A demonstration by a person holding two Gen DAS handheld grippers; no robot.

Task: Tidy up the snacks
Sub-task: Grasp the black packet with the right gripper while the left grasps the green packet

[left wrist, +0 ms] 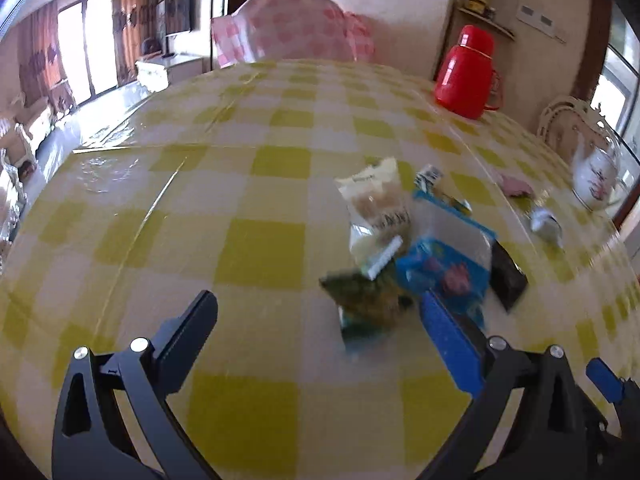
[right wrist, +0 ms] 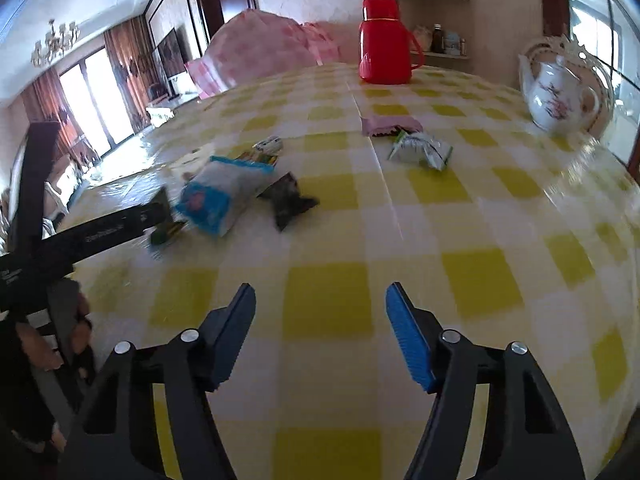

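Observation:
Several snack packets lie in a loose pile on the yellow-checked table (left wrist: pixel 260 248): a cream packet (left wrist: pixel 376 208), a blue one (left wrist: pixel 444 256), a green one (left wrist: pixel 364 304) and a black one (left wrist: pixel 506 276). My left gripper (left wrist: pixel 320 308) is open, and the green packet lies between its fingertips without being pressed. My right gripper (right wrist: pixel 322 300) is open and holds nothing, over bare cloth to the right of the pile. In the right wrist view the blue packet (right wrist: pixel 216 196) and black packet (right wrist: pixel 288 198) show, with a green-white packet (right wrist: pixel 420 150) and a pink one (right wrist: pixel 390 125) farther back.
A red thermos (right wrist: pixel 384 40) stands at the far edge and a white teapot (right wrist: pixel 560 96) at the far right. A pink-checked cover (left wrist: pixel 292 24) drapes a chair behind the table. A hand (right wrist: pixel 76 328) holds the left gripper at the right wrist view's left edge.

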